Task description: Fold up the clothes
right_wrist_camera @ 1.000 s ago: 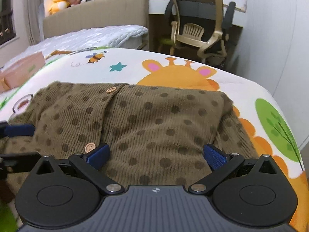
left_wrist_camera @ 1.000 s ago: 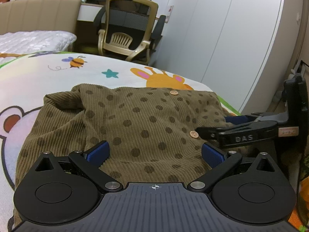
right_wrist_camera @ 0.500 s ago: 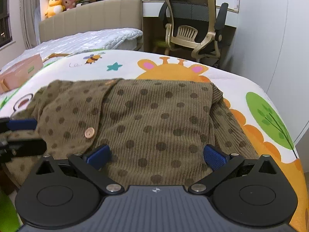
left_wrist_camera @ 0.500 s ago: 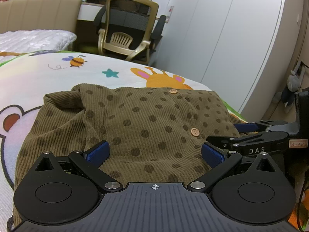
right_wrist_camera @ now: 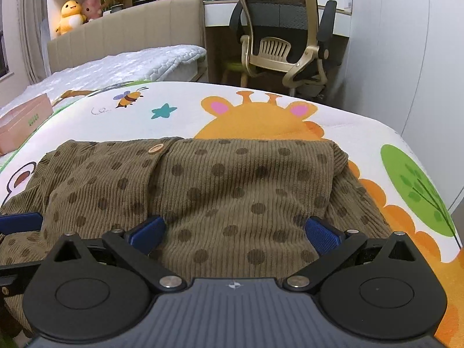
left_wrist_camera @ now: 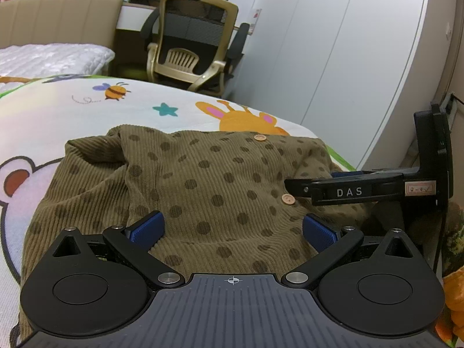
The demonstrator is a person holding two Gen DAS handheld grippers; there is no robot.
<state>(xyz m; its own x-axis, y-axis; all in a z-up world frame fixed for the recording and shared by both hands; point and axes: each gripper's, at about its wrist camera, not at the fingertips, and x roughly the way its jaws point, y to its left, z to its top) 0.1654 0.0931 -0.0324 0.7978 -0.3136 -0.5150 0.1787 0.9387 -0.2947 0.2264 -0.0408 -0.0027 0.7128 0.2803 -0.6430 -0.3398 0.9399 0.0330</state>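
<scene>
A brown corduroy garment (left_wrist_camera: pixel 208 179) with dark dots and wooden buttons lies folded on a cartoon-print mat (left_wrist_camera: pixel 58 116). My left gripper (left_wrist_camera: pixel 232 229) hovers open over the garment's near edge, its blue pads wide apart with nothing between them. My right gripper (left_wrist_camera: pixel 319 184) shows side-on at the right, its black finger marked "DAS" reaching over the garment's right part beside a button (left_wrist_camera: pixel 288 199). In the right wrist view the right gripper (right_wrist_camera: pixel 235 232) is open above the garment (right_wrist_camera: pixel 232 179). The left gripper (right_wrist_camera: pixel 11 246) shows at the left edge.
An office chair (right_wrist_camera: pixel 278 37) stands beyond the mat's far edge, beside a bed with a white quilt (right_wrist_camera: pixel 130 63). A pink box (right_wrist_camera: pixel 23 121) sits at far left. White wardrobe doors (left_wrist_camera: pixel 333 58) rise to the right. The mat's right edge (right_wrist_camera: pixel 452 203) drops off.
The right gripper dropped back to the right half a second ago and has come back in over the garment's right part. The left gripper has hardly moved. Both stay open.
</scene>
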